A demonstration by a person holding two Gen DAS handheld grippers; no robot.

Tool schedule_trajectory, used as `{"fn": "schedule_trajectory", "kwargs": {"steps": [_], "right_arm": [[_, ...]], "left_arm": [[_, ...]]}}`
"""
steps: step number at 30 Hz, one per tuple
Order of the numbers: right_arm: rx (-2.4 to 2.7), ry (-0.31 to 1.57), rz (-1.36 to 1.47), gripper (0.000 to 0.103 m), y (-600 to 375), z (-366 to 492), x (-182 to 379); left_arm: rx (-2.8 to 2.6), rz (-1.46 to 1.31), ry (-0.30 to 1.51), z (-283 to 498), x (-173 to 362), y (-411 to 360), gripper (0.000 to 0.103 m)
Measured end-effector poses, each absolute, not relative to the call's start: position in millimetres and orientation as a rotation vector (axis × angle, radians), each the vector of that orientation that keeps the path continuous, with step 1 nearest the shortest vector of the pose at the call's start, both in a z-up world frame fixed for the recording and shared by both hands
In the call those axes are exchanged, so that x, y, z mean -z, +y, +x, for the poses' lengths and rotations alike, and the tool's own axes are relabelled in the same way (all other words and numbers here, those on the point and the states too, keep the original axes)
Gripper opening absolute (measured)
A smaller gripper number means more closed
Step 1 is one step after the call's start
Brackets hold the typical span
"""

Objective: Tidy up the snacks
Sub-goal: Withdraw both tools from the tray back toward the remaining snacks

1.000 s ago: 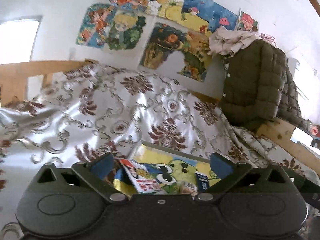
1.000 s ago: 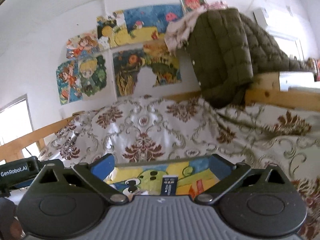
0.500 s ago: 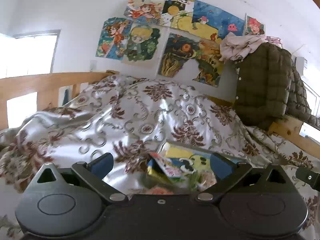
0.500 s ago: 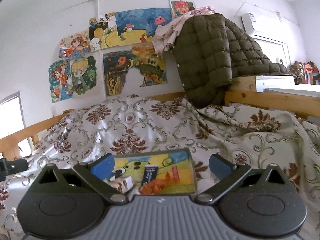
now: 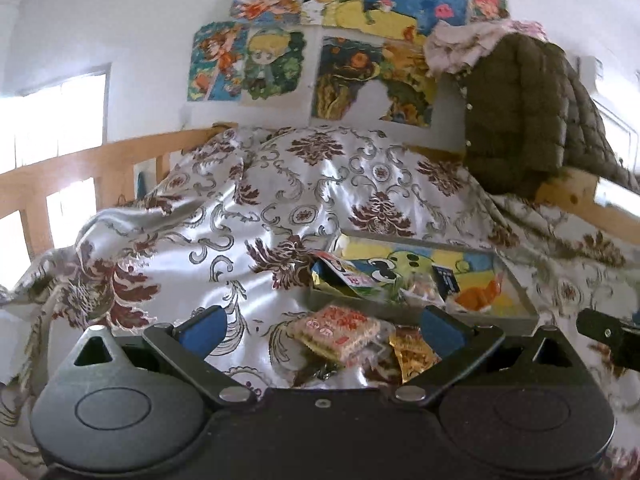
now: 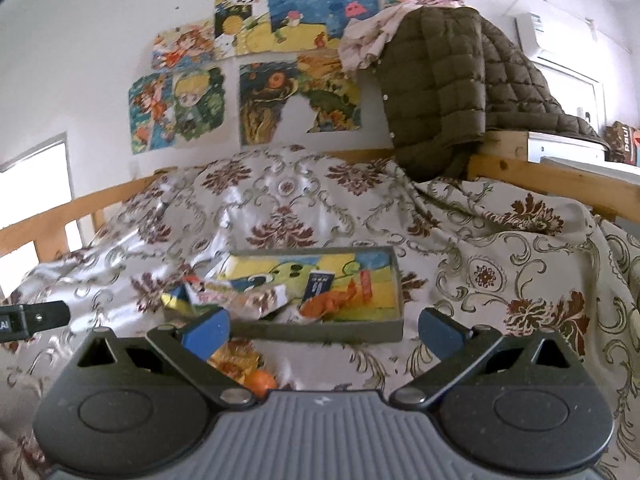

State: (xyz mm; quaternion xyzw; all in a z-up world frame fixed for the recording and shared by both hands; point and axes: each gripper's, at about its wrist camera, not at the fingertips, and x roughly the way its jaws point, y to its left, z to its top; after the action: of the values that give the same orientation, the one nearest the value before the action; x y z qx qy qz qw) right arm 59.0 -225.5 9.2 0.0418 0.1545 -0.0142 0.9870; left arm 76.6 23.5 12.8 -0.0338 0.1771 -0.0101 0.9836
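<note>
Both grippers, left gripper and right gripper, have backed off the tray, jaws spread, holding nothing; two snack packets lie outside it.

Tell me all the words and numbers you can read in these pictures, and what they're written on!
"Paul": roughly what the box on the right shelf shows, cut by the edge.
Red print on the red-and-white snack packet: too blurred to read.
White print on the small dark blue packet in the tray: too small to read.
Wall posters: no readable words.
Both grippers are open.
</note>
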Motion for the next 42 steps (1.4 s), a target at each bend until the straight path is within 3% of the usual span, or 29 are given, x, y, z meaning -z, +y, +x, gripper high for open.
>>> {"fn": "schedule_trajectory", "kwargs": {"steps": [21, 42], "right_arm": [[0.041, 0.525, 0.003, 0.103, -209, 56, 15], [0.037, 0.581, -0.044, 0.103, -209, 81, 23]], "left_arm": [[0.079, 0.118, 0.477, 72, 6, -6, 0.102], [0.063, 0.042, 0.542, 105, 19, -4, 0.102]]}}
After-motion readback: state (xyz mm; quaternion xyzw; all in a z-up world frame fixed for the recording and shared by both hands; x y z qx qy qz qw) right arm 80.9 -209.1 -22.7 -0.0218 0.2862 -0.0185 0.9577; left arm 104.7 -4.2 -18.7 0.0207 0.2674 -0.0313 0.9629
